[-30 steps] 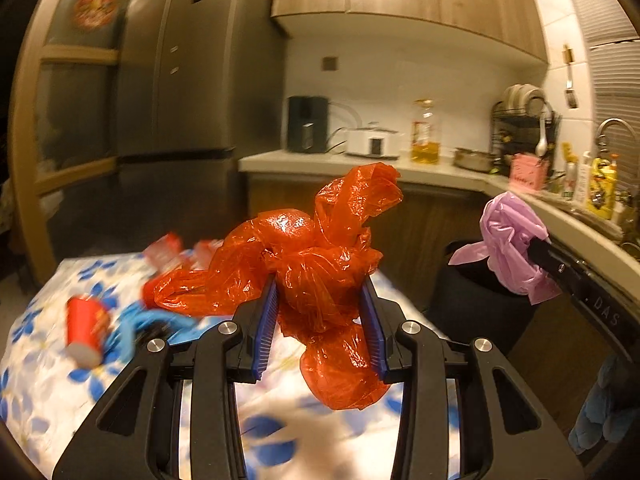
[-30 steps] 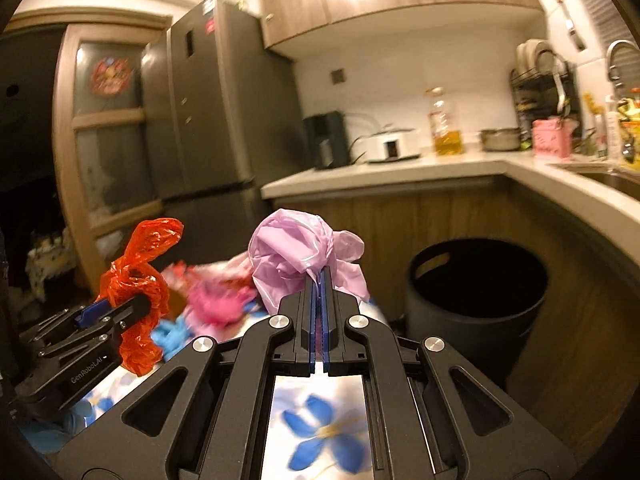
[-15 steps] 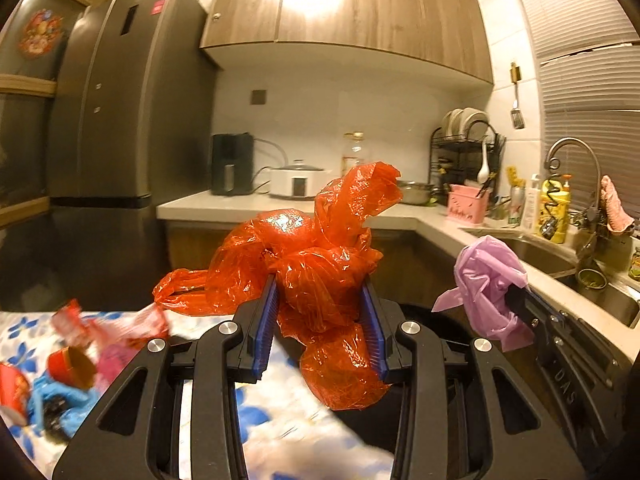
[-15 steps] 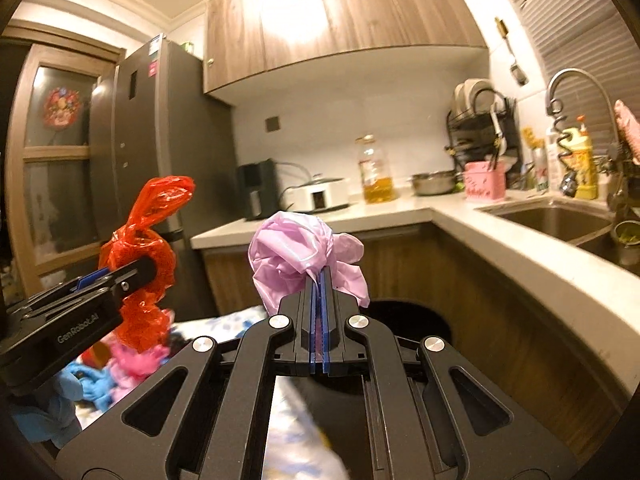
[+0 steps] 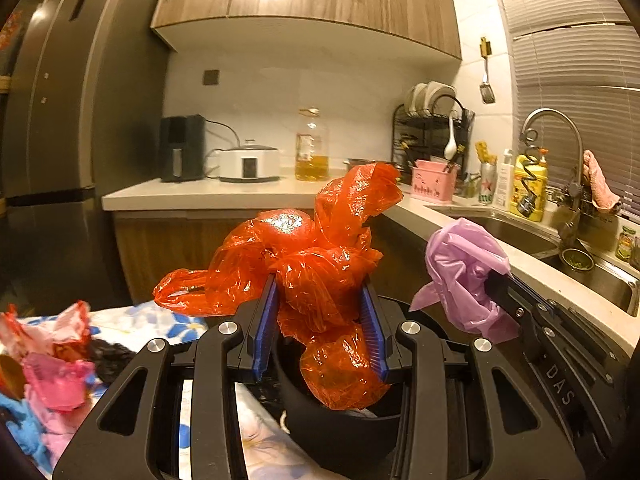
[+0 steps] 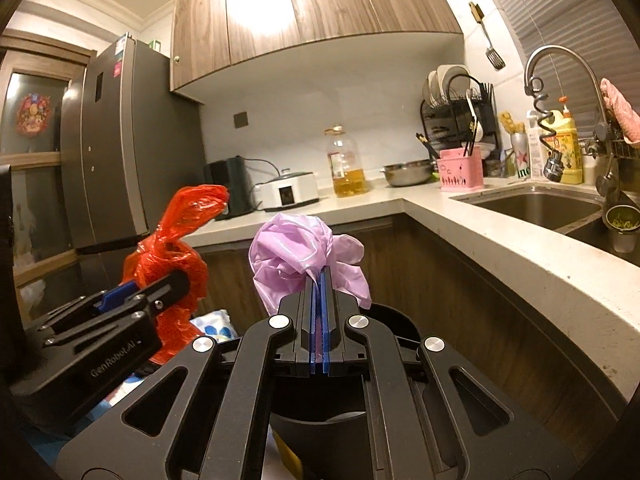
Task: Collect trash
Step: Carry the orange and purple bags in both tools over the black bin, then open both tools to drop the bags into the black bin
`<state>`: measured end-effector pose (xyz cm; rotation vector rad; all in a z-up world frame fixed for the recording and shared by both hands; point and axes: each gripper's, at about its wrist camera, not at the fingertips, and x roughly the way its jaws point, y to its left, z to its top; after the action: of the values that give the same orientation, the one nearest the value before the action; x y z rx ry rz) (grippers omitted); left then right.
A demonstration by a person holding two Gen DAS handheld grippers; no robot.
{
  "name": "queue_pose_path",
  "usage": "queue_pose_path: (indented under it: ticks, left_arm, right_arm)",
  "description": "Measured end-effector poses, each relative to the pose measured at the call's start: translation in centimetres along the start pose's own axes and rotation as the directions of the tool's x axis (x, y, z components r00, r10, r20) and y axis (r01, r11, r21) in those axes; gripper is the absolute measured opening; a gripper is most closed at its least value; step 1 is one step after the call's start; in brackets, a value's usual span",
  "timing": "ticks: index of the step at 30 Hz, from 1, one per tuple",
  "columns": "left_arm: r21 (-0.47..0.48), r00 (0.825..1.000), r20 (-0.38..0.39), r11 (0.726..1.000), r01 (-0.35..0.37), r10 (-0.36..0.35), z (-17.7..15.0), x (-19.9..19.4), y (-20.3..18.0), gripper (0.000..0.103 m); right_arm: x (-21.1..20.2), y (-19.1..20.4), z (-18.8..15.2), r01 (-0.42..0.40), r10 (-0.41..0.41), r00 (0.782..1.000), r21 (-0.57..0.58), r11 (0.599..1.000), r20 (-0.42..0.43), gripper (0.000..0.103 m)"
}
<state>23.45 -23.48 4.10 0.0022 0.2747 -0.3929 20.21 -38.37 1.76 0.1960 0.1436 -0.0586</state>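
Trash: left hand-held gripper (image 5: 322, 324) clamps red bag (image 5: 316, 268) | right hand-held gripper (image 6: 319, 292) pinches purple bag (image 6: 296, 256) | bin (image 6: 320, 432) seemingly below

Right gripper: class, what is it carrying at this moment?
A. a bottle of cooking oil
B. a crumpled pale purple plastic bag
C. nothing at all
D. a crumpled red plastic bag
B: the right gripper is shut on the pale purple plastic bag, which bulges above its tips; the red plastic bag sits in the left gripper.

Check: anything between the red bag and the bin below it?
Nothing. In the left wrist view the red bag hangs straight over the bin, with no obstacle between them.
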Motion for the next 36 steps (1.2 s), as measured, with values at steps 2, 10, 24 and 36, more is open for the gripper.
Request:
queue_pose_path:
  ticks: [2,10,24,36]
  left_arm:
    - [0.006,1.0,-0.005,1.0,0.013,-0.013,-0.1,0.8,-0.4,0.039]
    - [0.011,0.999,-0.033,0.999,0.044,-0.044,-0.5,3.2,-0.9,0.04]
    - [0.007,0.994,-0.072,0.997,0.079,-0.079,-0.9,5.7,-0.3,0.046]
    - [-0.038,0.991,-0.113,0.997,0.064,-0.068,-1.5,6.8,1.2,0.069]
  right_arm:
    - [0.3,-0.2,0.0,0.001,-0.001,1.0,0.002,1.0,-0.005,0.002]
    - [1.8,-0.8,-0.2,-0.004,0.004,1.0,0.001,1.0,-0.021,0.002]
    - [3.8,-1.0,-0.6,-0.007,0.007,0.998,-0.003,1.0,-0.055,0.004]
    - [4.3,-1.8,-1.1,0.021,-0.02,0.997,0.014,1.0,-0.073,0.044]
